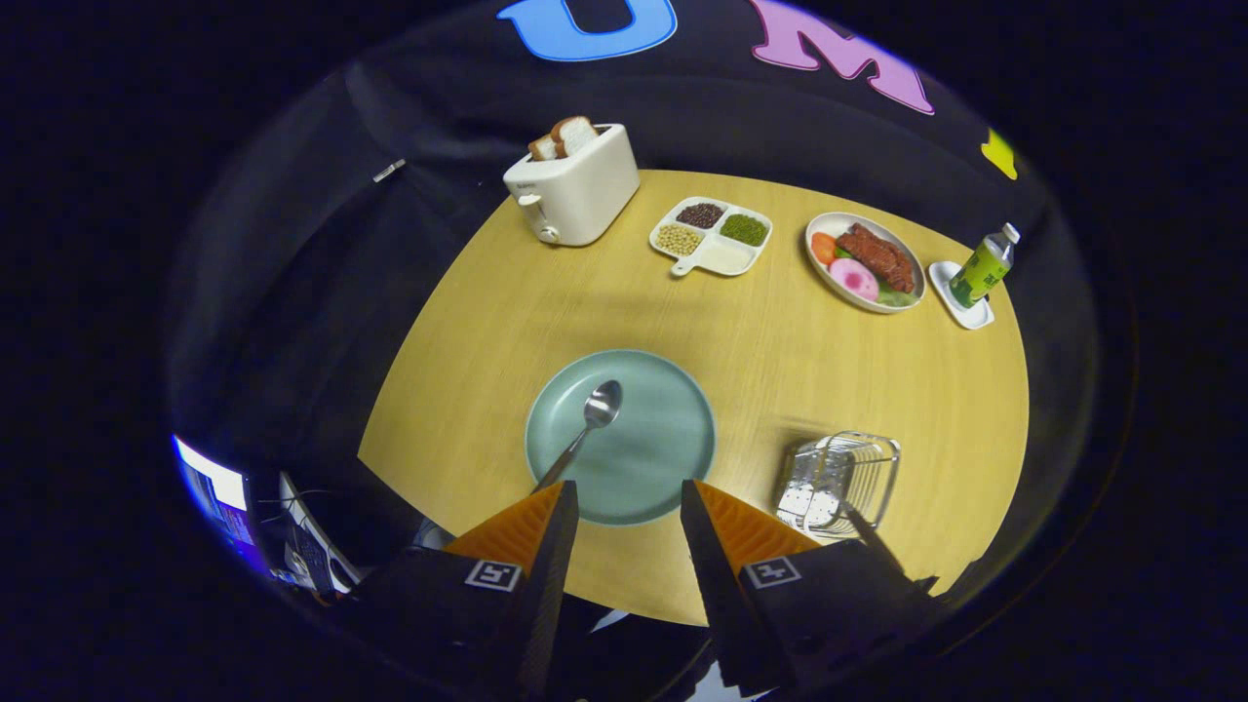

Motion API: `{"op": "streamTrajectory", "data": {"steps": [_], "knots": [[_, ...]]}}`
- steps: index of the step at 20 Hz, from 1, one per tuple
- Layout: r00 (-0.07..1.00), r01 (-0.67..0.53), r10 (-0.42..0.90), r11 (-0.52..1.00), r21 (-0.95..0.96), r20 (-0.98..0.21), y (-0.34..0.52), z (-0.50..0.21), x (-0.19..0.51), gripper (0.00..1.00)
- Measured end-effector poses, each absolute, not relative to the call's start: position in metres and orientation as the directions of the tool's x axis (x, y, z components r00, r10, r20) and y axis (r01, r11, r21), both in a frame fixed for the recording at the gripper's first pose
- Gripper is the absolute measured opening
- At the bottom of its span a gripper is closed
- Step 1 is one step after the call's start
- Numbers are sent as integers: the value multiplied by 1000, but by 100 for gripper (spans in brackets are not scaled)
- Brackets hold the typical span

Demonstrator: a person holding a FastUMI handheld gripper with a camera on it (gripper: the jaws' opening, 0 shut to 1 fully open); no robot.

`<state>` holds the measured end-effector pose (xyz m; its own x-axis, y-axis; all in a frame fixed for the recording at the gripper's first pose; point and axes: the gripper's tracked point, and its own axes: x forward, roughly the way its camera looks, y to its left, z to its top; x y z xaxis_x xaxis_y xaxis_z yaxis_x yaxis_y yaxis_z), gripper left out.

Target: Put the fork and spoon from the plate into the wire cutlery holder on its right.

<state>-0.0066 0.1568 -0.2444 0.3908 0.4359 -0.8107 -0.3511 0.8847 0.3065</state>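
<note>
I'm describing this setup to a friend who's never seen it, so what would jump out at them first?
Probably the green plate just ahead of the open gripper, with a spoon lying on it, bowl end away from the fingers. To the plate's right stands the wire cutlery holder, with a dark handle sticking out of it. Beyond them, across the round wooden table, sit a toaster with bread, a divided dish, a plate of food and a bottle.
</note>
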Motion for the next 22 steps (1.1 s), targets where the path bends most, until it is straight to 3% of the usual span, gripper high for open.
{"op": "streamTrajectory", "data": {"steps": [6, 9, 16, 20, 22], "knots": [[356, -269, 435, 895, 356, -827, 227, -308, -9, 68], [363, -249, 378, 920, 302, -852, 237, -341, -6, 58], [346, -220, 278, 952, 211, -896, 238, -386, -1, 59], [326, -207, 240, 962, 179, -914, 229, -395, 3, 15], [326, -222, 265, 955, 198, -908, 232, -391, 4, 11]]}}
